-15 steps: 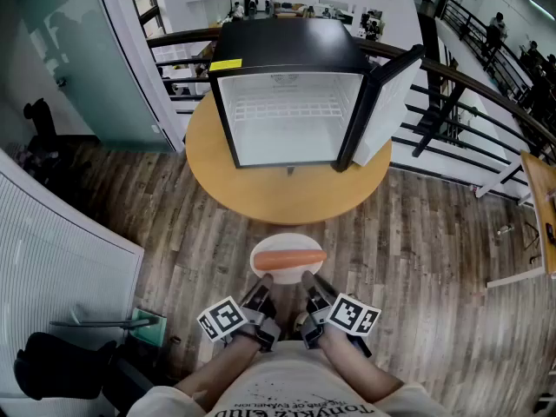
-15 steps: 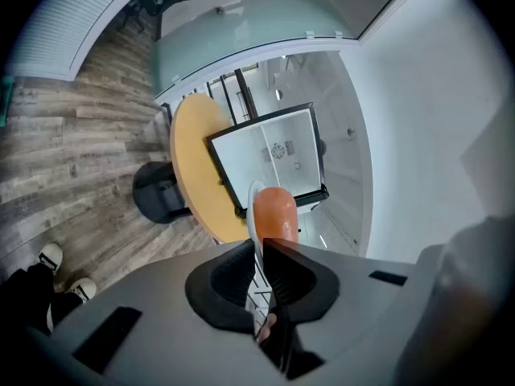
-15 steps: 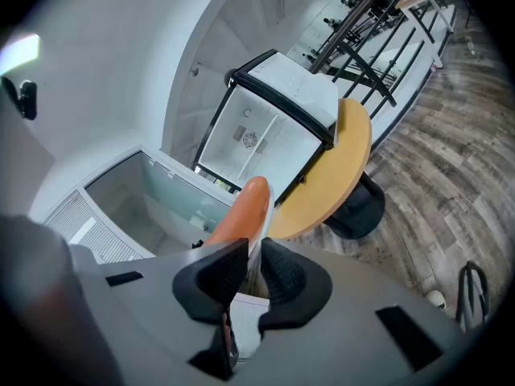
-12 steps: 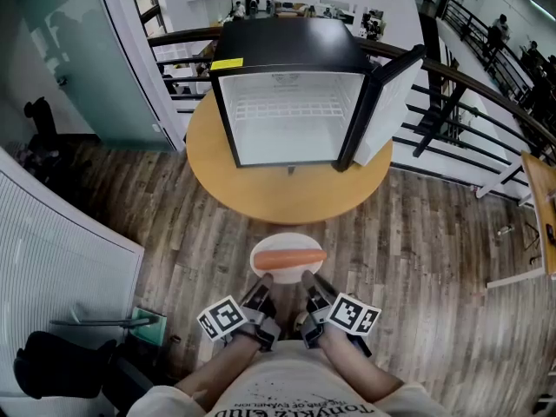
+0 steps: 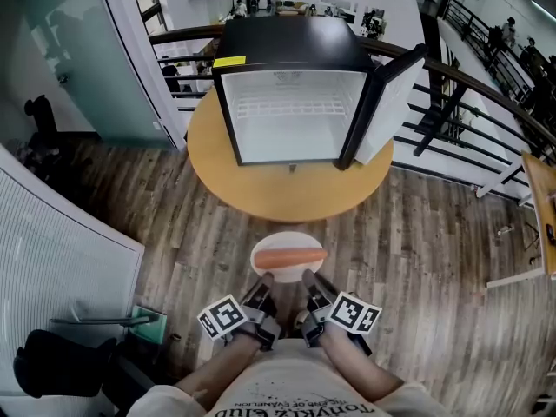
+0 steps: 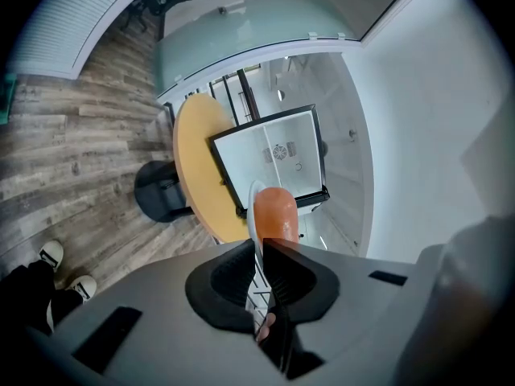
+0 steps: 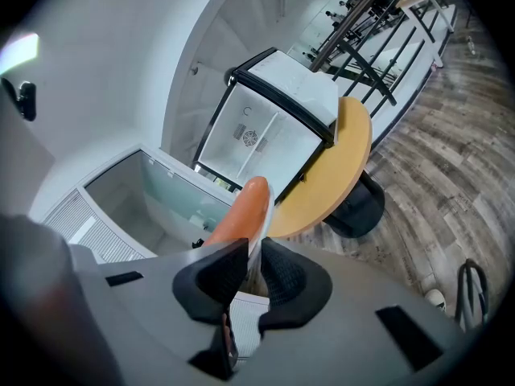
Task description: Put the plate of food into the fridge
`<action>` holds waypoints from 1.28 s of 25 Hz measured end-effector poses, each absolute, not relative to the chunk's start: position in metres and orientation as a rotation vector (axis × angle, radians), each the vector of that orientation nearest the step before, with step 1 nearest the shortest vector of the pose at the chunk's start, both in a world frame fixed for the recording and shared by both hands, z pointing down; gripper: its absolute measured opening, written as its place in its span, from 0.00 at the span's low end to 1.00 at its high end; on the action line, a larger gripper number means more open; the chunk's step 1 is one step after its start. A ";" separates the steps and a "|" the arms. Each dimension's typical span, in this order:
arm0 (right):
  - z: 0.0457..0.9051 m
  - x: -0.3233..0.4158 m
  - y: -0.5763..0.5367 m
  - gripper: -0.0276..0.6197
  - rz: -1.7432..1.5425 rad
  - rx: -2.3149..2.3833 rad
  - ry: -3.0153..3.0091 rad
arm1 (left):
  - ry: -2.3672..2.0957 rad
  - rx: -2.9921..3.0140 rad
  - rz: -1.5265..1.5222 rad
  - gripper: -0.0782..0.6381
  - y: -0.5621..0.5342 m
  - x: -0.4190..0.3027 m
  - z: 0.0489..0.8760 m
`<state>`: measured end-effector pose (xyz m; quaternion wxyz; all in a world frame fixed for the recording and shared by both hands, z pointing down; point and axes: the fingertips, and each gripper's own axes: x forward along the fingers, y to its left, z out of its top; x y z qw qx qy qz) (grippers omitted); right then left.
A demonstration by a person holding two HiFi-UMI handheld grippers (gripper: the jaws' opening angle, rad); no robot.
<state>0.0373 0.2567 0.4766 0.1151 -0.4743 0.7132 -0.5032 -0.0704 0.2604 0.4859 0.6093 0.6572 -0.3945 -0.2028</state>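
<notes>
You hold a white plate [image 5: 271,243] in the air between both tools, over the wood-plank floor [image 5: 417,259] and just short of the near edge of the round wooden table [image 5: 261,196]. The plate is small, round and plain, and one long piece of orange food [image 5: 288,258] with smooth skin and rounded ends lies across it from left to right, covering most of its width. Your left gripper [image 5: 263,279] has its jaws nearly together, pinched on the plate's near rim left of the middle; in the left gripper view the thin white rim runs edge-on between the black ribbed pads of that gripper [image 6: 259,252], with the orange food [image 6: 276,211] rising just past them. Your right gripper [image 5: 307,277] grips the same near rim right of the middle, its jaws likewise narrowed onto the thin edge; in the right gripper view the rim sits between the pads of that gripper [image 7: 251,256] and the food [image 7: 241,214] stretches away from them. On the table, filling the middle and the far side, stands the black fridge [image 5: 287,46], its front facing you. Its door [image 5: 387,102] is swung wide open to the right, showing white walls inside and a white wire shelf [image 5: 291,109] in the upper half. A dark railing [image 5: 452,102] runs behind the table.
</notes>
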 end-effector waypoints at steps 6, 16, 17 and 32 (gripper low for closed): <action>0.474 0.029 0.259 0.14 -1.458 -1.399 2.090 | -0.901 1.523 -0.473 0.18 0.262 -0.079 0.484; 0.477 0.006 0.270 0.14 -1.455 -1.439 2.033 | -0.860 1.535 -0.437 0.18 0.268 -0.102 0.486; 0.477 0.004 0.271 0.14 -1.452 -1.443 2.025 | -0.856 1.540 -0.433 0.18 0.268 -0.104 0.486; 0.482 -0.009 0.253 0.14 -1.442 -1.460 1.988 | -0.831 1.543 -0.429 0.17 0.247 -0.117 0.491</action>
